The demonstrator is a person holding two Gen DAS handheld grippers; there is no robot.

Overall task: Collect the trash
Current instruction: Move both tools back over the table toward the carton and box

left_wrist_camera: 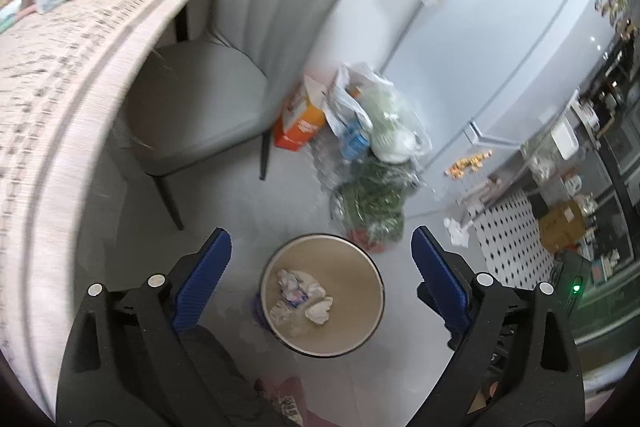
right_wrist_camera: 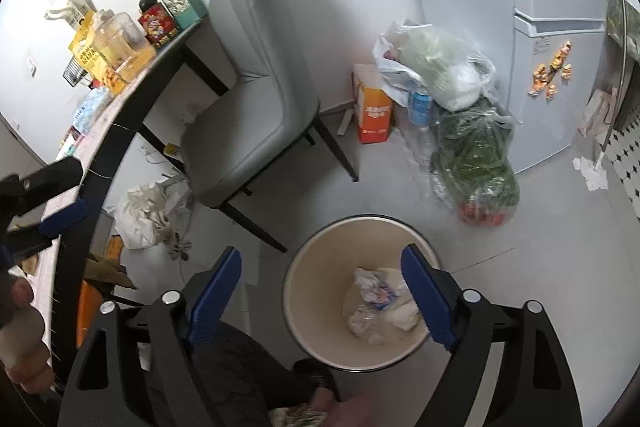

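A round beige waste bin [left_wrist_camera: 352, 267] stands on the grey floor, holding crumpled paper and wrappers [left_wrist_camera: 300, 293]. My left gripper [left_wrist_camera: 321, 239] hangs above it, blue pads wide apart, open with nothing between them. In the right wrist view the same bin [right_wrist_camera: 320, 287] sits below my right gripper [right_wrist_camera: 322, 253], which is also open and empty; its right finger overlaps the trash [right_wrist_camera: 376, 303] inside. The left gripper [right_wrist_camera: 68, 193] shows at the far left, over the table edge. A crumpled white tissue [right_wrist_camera: 592, 173] lies on the floor beside the fridge.
A grey chair [right_wrist_camera: 256, 99] stands tucked at a cluttered table [left_wrist_camera: 60, 75]. Bags of greens and groceries [right_wrist_camera: 472, 147] and an orange carton [right_wrist_camera: 372, 107] sit against the wall by the fridge [right_wrist_camera: 560, 75]. A white bag [right_wrist_camera: 144, 211] lies under the table. The person's leg is beside the bin.
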